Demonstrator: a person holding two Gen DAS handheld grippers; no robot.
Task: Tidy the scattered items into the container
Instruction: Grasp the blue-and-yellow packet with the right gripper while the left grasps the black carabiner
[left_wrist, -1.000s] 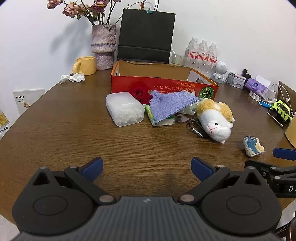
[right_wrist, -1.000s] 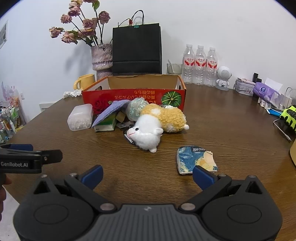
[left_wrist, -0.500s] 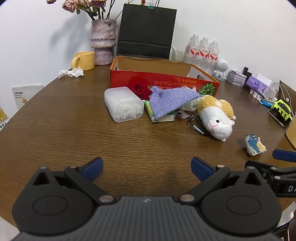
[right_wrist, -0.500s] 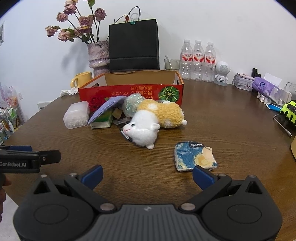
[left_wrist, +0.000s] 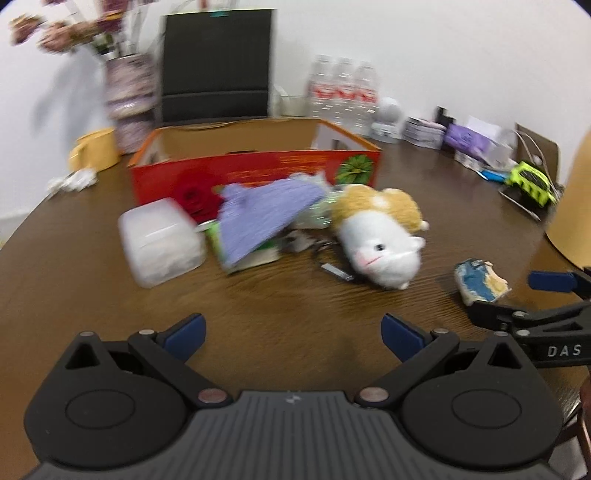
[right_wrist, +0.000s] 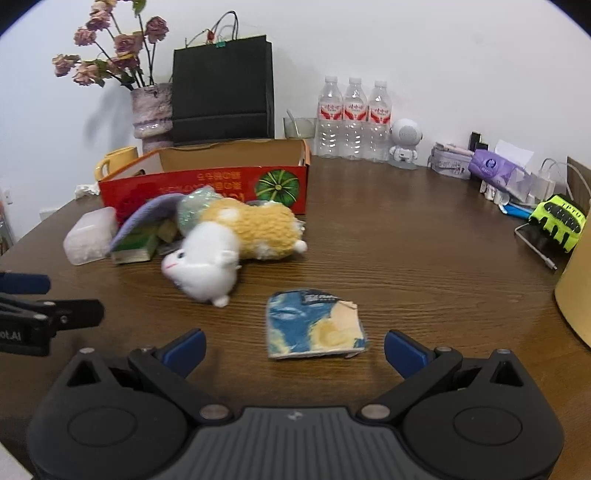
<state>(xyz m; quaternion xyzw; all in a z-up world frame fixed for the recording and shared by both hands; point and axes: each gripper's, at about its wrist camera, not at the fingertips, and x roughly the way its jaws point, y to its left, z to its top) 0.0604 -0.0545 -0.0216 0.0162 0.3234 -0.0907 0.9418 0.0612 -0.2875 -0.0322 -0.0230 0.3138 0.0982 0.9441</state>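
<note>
Your left gripper (left_wrist: 291, 330) hangs wide open over the table (left_wrist: 74, 280); far ahead, the plush hamster (left_wrist: 380, 240) lies near the red box (left_wrist: 255, 170).

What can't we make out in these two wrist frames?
- Box interior: both views, hidden by its front wall.
- Items under the purple cloth: left wrist view, motion blur; right wrist view, the plush hamster hides part of the pile.
- Print on the blue packet: too small in both views.
- Left gripper and right gripper: open; the other gripper is cut by the edge in each view.
</note>
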